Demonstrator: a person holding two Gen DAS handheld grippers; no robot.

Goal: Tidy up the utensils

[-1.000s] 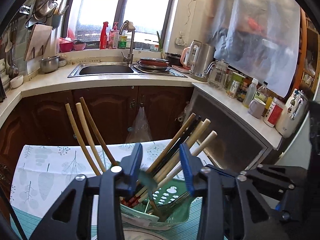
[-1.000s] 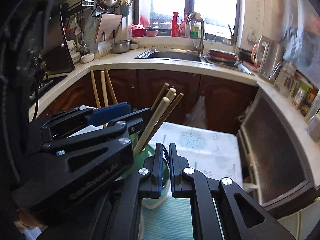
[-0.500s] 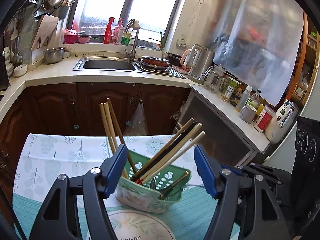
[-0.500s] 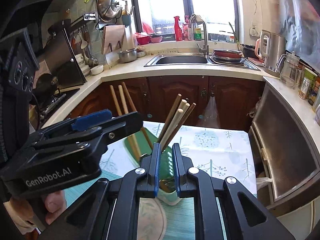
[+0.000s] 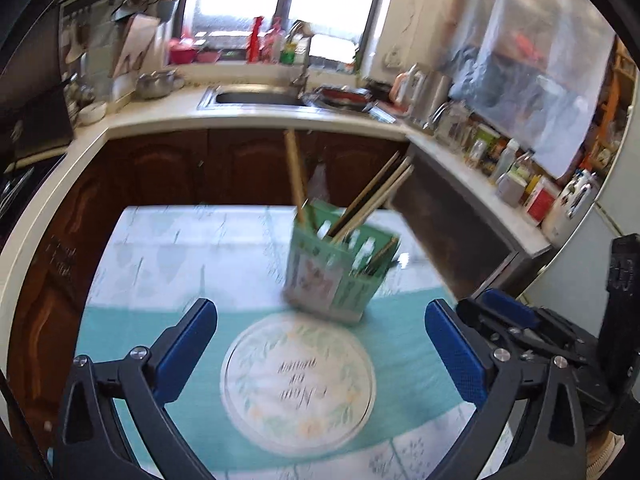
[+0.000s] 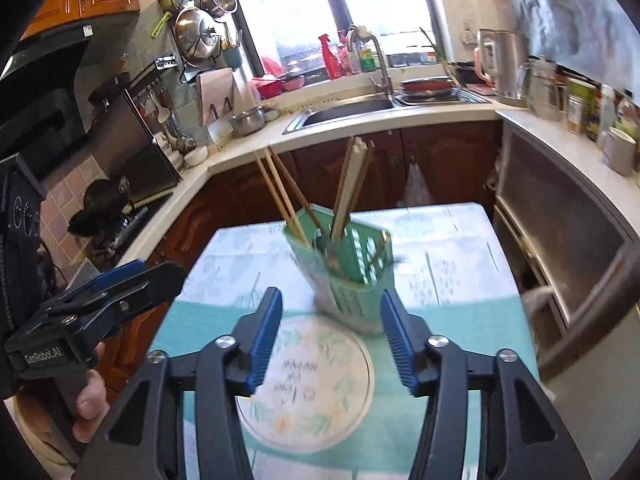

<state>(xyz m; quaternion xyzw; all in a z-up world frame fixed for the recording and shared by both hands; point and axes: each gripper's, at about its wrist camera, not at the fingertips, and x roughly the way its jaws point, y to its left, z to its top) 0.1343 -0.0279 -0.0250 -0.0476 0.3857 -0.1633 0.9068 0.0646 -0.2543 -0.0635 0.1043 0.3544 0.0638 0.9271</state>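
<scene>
A green utensil holder (image 5: 340, 268) stands on the table just beyond a round placemat (image 5: 298, 384). It holds several wooden chopsticks (image 5: 296, 176) and some cutlery. It also shows in the right wrist view (image 6: 352, 276), with chopsticks (image 6: 352, 184) sticking up. My left gripper (image 5: 320, 344) is wide open and empty, held back above the placemat. My right gripper (image 6: 330, 328) is open and empty, just short of the holder. The left gripper also shows at the left of the right wrist view (image 6: 132, 284).
The table has a teal and white leaf-pattern cloth (image 5: 168, 264). Dark wood cabinets (image 5: 224, 168) and a pale counter with a sink (image 5: 256, 98) lie beyond. A metal-fronted unit (image 6: 560, 240) stands right of the table. Bottles and a kettle line the right counter.
Both grippers have pulled back and up from the holder. The left jaws opened wider. The right jaws went from nearly shut to open. The round placemat has come into full view.
</scene>
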